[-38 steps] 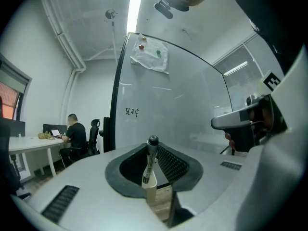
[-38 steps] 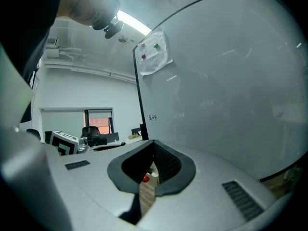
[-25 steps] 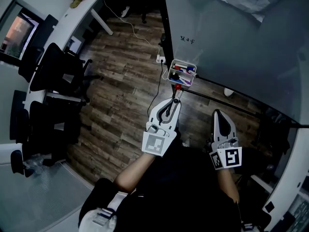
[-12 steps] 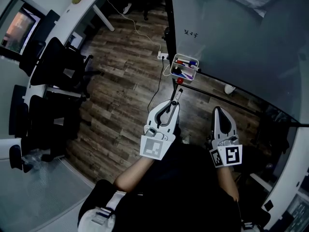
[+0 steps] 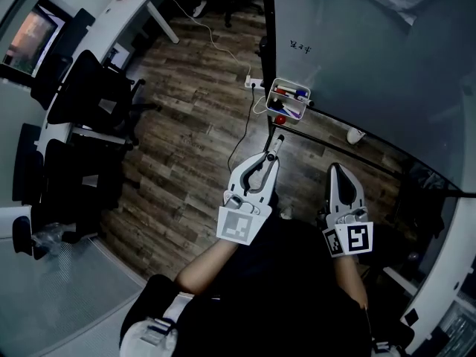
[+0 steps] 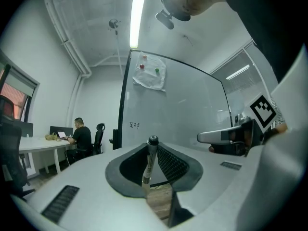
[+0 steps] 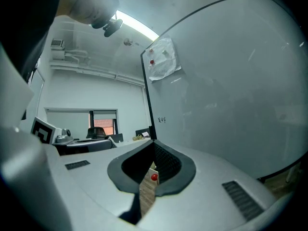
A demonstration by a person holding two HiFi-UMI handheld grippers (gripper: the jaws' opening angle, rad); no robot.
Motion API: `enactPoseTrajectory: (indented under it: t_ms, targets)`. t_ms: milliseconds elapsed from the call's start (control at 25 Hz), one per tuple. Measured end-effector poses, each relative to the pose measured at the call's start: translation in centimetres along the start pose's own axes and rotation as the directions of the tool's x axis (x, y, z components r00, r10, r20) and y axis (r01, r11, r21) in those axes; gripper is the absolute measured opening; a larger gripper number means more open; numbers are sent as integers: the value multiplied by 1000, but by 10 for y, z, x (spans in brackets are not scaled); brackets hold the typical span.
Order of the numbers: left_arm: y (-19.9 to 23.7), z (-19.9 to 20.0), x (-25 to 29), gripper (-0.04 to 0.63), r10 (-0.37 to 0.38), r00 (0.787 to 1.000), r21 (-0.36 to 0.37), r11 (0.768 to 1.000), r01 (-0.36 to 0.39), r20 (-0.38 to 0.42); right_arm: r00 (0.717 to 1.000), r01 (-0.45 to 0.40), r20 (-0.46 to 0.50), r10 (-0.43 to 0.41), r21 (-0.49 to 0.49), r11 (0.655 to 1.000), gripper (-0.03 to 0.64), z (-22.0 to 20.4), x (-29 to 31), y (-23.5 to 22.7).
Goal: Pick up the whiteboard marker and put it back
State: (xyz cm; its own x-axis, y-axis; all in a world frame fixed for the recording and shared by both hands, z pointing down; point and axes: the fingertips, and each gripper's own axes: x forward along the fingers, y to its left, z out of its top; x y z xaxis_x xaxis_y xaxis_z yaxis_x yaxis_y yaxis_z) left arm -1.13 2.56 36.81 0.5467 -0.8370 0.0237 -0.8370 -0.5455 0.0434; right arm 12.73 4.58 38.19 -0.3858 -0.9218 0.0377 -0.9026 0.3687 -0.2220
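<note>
The marker (image 6: 149, 163) stands clamped between the jaws of the left gripper (image 5: 268, 158), just below the middle of the head view, its cap end poking out past the jaw tips. It points at the white tray (image 5: 271, 95) of other markers, fixed at the lower edge of the whiteboard (image 5: 364, 47) and apart from the marker tip. The right gripper (image 5: 336, 174), at lower right, has its jaws nearly together with nothing between them. Wooden floor (image 5: 190, 125) lies below.
</note>
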Motion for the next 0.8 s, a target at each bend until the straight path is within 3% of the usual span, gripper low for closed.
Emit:
enactPoseTrajectory:
  t_ms: [800]
  targets:
    - [19,-4,6,74,-1,1000,-1,1000,1,-7,1000,0,-14,0,-4,1000,14,-2,19,3]
